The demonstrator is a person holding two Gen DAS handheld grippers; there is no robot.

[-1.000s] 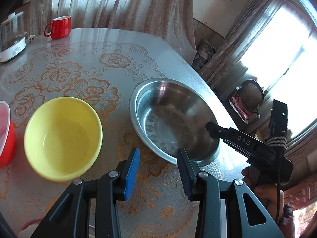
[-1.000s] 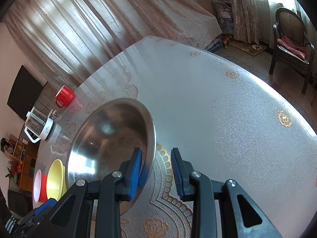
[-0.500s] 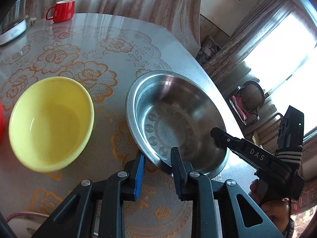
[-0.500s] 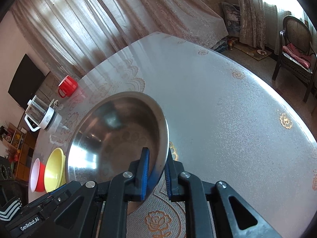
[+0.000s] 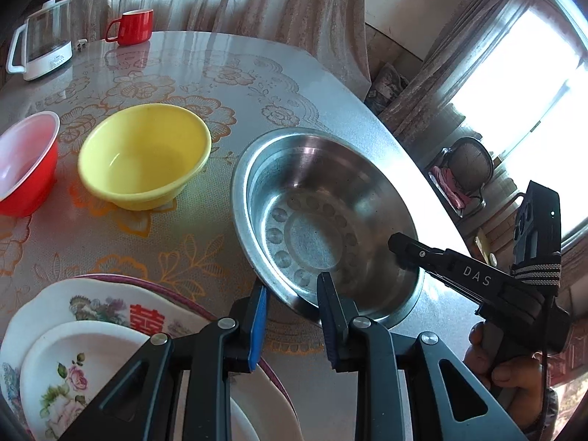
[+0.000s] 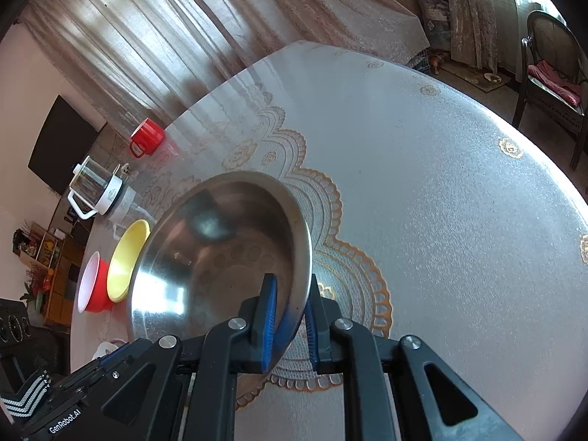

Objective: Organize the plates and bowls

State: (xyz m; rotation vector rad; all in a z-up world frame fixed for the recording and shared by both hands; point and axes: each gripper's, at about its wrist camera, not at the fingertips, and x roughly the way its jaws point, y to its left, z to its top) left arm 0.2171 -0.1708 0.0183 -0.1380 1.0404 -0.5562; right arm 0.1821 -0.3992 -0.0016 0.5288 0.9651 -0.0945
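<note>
**Both claws at the steel basin's rim**

The steel basin (image 5: pixel 323 220) sits near the table's (image 5: pixel 228 62) right edge. The left claw (image 5: pixel 292 314) straddles its near rim, fingers parted, one inside and one outside. The right claw (image 5: pixel 400 248) reaches in over the rim from the right. A yellow bowl (image 5: pixel 145 156) and a red bowl (image 5: pixel 25 165) stand side by side to the left. Stacked floral plates (image 5: pixel 92 330) lie at the near edge; a red mug (image 5: pixel 132 26) and glass kettle (image 5: pixel 40 42) stand at the far edge.
</note>
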